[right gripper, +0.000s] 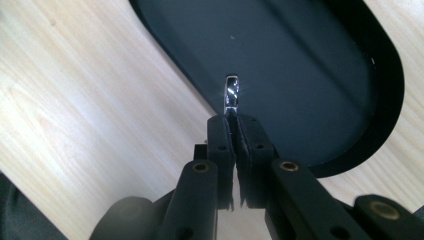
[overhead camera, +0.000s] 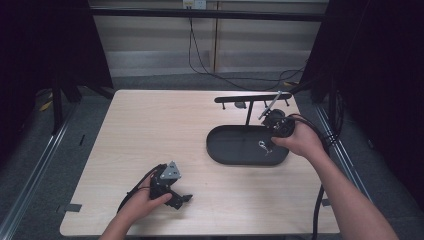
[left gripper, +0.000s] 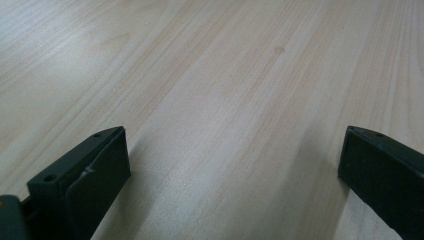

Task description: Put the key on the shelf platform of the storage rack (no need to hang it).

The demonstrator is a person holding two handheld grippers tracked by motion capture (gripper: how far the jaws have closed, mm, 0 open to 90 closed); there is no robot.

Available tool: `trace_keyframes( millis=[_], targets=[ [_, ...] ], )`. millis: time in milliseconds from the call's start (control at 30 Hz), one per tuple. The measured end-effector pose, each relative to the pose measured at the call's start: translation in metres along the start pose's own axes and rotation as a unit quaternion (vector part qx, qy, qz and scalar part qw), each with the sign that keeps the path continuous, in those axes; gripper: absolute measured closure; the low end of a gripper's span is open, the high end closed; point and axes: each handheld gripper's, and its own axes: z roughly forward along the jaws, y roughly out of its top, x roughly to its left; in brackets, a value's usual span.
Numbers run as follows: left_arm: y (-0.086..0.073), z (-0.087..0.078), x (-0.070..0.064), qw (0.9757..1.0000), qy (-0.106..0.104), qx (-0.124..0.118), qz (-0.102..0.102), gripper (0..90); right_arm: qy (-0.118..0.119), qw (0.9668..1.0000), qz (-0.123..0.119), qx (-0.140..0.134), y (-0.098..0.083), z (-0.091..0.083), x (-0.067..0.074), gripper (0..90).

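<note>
Bare forearms; black left gripper [overhead camera: 186, 199] bears a grey triangular plate, black cables trail both

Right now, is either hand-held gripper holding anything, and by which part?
The right hand-held gripper pinches a small shiny metal ring-like piece by its lower end, above the black tray. The left hand-held gripper is open, holding nothing.

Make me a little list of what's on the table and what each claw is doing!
table: light wooden top
tray: black oval tray, right of centre
stand: black T-shaped stand rising from the tray's far edge
left claw: jaws wide apart, nothing between them, low over bare wood near the front edge
right claw: shut on a small shiny metal piece, over the tray
metal piece: silver, sticks out past the jaw tips; too small to name
</note>
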Motion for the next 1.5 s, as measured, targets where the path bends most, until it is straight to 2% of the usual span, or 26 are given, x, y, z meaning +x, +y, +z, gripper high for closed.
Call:
trace_keyframes(
  millis=[33,500,633,933,1500],
  targets=[
    [0.0,0.0,0.0,1.0,0.0,0.0,0.0,0.0,0.0,1.0,0.007,0.001,0.003,0.001,-0.002,85.9],
    [0.0,0.0,0.0,1.0,0.0,0.0,0.0,0.0,-0.005,0.9997,0.022,-0.003,0.013,0.005,-0.011,85.8],
    [0.0,0.0,0.0,1.0,0.001,0.0,0.0,0.0,-0.013,0.9996,0.027,-0.004,0.016,0.008,-0.014,85.8],
    [0.0,0.0,0.0,1.0,0.0,0.0,0.0,0.0,-0.011,0.9993,0.037,-0.004,0.019,0.013,-0.02,85.8],
    [0.0,0.0,0.0,1.0,0.0,0.0,0.0,0.0,-0.018,0.9988,0.046,-0.001,0.023,0.027,-0.023,85.8]
  ],
)
